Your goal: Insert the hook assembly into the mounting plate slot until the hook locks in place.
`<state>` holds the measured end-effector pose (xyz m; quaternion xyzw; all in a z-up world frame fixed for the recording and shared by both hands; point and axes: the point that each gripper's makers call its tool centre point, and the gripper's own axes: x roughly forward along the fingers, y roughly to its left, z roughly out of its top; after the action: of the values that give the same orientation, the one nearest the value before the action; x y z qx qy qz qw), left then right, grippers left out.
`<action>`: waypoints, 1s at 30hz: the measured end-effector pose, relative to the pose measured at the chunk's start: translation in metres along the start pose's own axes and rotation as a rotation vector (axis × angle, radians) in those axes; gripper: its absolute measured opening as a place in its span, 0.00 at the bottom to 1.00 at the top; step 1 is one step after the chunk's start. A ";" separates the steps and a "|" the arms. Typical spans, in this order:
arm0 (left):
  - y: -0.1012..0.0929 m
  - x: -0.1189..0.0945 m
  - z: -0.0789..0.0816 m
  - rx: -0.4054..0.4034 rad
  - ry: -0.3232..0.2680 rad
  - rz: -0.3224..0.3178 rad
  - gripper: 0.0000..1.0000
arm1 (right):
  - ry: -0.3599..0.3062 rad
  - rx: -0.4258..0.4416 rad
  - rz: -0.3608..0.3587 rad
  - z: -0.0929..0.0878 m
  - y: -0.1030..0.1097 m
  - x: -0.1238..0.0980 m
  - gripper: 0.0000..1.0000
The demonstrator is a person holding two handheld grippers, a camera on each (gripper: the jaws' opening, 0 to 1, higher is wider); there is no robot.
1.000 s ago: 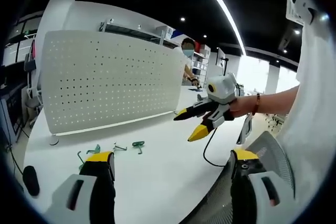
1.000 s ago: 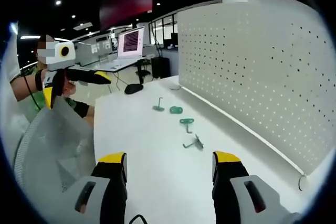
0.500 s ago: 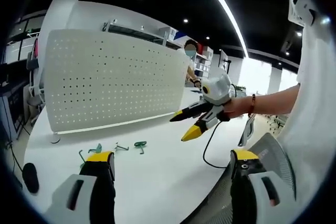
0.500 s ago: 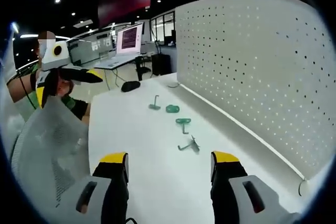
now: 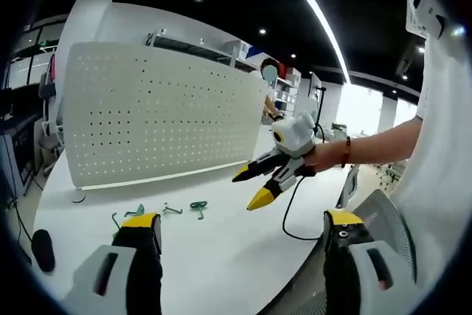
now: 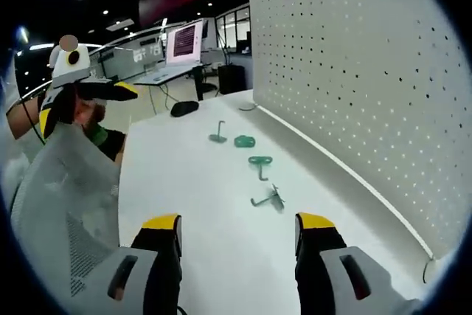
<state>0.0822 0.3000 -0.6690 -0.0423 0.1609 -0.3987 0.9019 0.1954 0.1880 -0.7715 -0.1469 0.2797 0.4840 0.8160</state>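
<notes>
In the left gripper view, the right tongs (image 5: 249,187) have been carried leftward and a little lower across the 3 pictures, so that their yellow-tipped jaws, held apart throughout, are now seen closer to the pegboard (image 5: 155,119) and nearer the green hooks (image 5: 195,206) on the counter (image 5: 221,248). In the right gripper view, the hooks (image 6: 259,161) and the pegboard (image 6: 369,86) are shown slightly shifted and larger, a change accounted for by the camera having been moved forward, while the left tongs (image 6: 88,105) are seen somewhat higher at the left edge.
</notes>
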 end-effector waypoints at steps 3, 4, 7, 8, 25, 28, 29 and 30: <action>0.001 -0.001 0.001 -0.007 -0.008 0.008 0.93 | -0.014 0.024 0.017 0.004 0.000 0.003 0.61; 0.001 -0.001 0.001 -0.008 -0.009 0.009 0.93 | -0.020 0.028 0.016 0.005 -0.002 0.004 0.61; 0.003 -0.002 -0.001 -0.010 -0.003 0.011 0.93 | -0.016 0.031 0.010 0.008 -0.007 0.007 0.60; 0.003 -0.002 -0.002 -0.009 -0.002 0.012 0.93 | -0.026 0.040 0.014 0.010 -0.007 0.008 0.59; 0.013 -0.004 -0.008 -0.017 -0.003 0.014 0.93 | 0.027 0.004 0.039 0.013 -0.018 0.037 0.48; 0.015 -0.004 -0.009 -0.020 -0.006 0.014 0.93 | 0.034 0.004 0.046 0.012 -0.018 0.040 0.47; 0.015 -0.004 -0.010 -0.020 -0.004 0.014 0.92 | 0.043 -0.005 0.047 0.011 -0.018 0.042 0.46; 0.016 -0.004 -0.011 -0.018 0.000 0.016 0.93 | 0.048 -0.009 0.046 0.010 -0.019 0.044 0.46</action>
<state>0.0873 0.3143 -0.6820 -0.0493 0.1650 -0.3901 0.9045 0.2318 0.2146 -0.7906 -0.1558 0.3003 0.5005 0.7969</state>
